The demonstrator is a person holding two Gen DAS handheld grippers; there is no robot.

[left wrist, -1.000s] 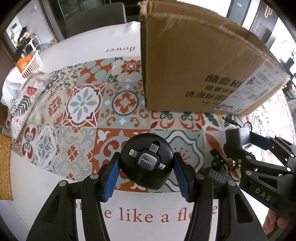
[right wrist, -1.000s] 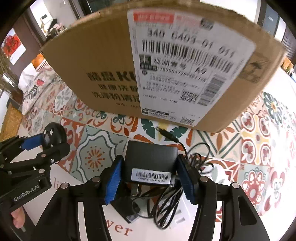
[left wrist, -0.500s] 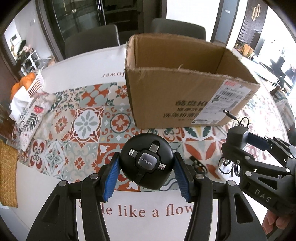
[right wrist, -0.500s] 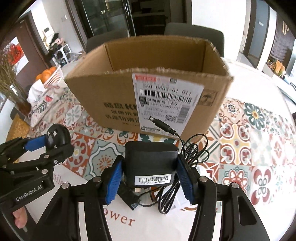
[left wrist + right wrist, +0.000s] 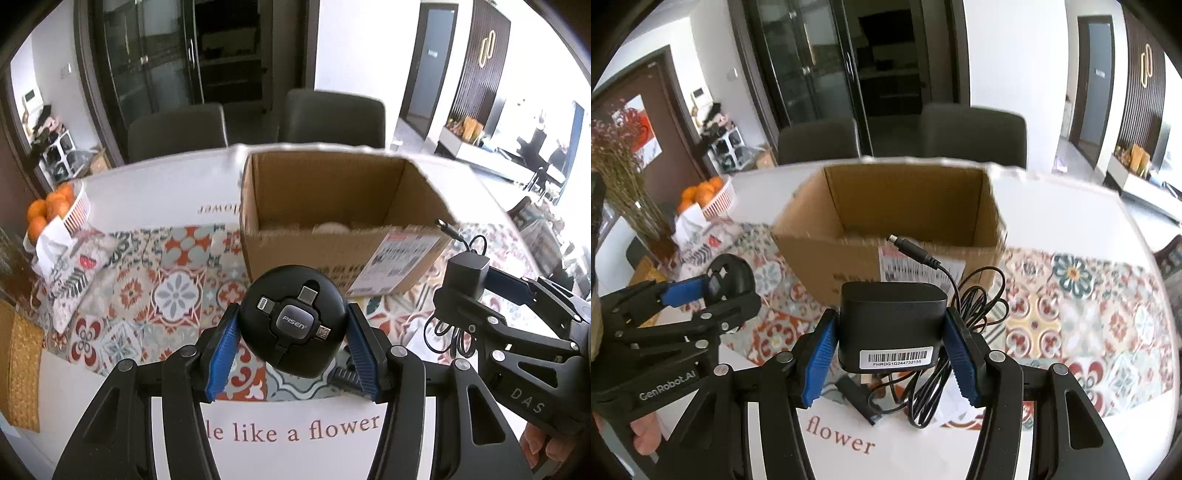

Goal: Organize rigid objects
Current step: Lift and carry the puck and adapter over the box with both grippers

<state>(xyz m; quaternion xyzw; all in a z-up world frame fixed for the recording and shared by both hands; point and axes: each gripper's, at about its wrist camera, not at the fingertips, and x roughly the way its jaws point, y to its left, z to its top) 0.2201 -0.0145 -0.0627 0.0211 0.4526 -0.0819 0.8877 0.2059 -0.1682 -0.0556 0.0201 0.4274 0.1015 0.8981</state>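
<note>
My left gripper [image 5: 293, 345] is shut on a round black multi-plug cable reel [image 5: 293, 326], held above the table. My right gripper [image 5: 892, 347] is shut on a black power adapter [image 5: 892, 325], whose cord [image 5: 964, 332] hangs in loops with the plug tip sticking up. Beyond both stands an open cardboard box [image 5: 332, 221], seen again in the right wrist view as the same box [image 5: 897, 225]; something pale lies on its floor. Each gripper shows in the other's view: the right one [image 5: 476, 284], the left one [image 5: 720, 284].
A patterned tile mat [image 5: 147, 280] covers the white round table [image 5: 166, 177]. At the far left stand a basket of oranges [image 5: 55, 210] and a printed pouch [image 5: 70, 273]. A small black item [image 5: 860, 400] lies on the table under the adapter. Two grey chairs [image 5: 971, 133] stand behind.
Both grippers have risen with their loads and tipped up. The box now sits lower in view with its open inside showing, and the room behind has come into sight.
</note>
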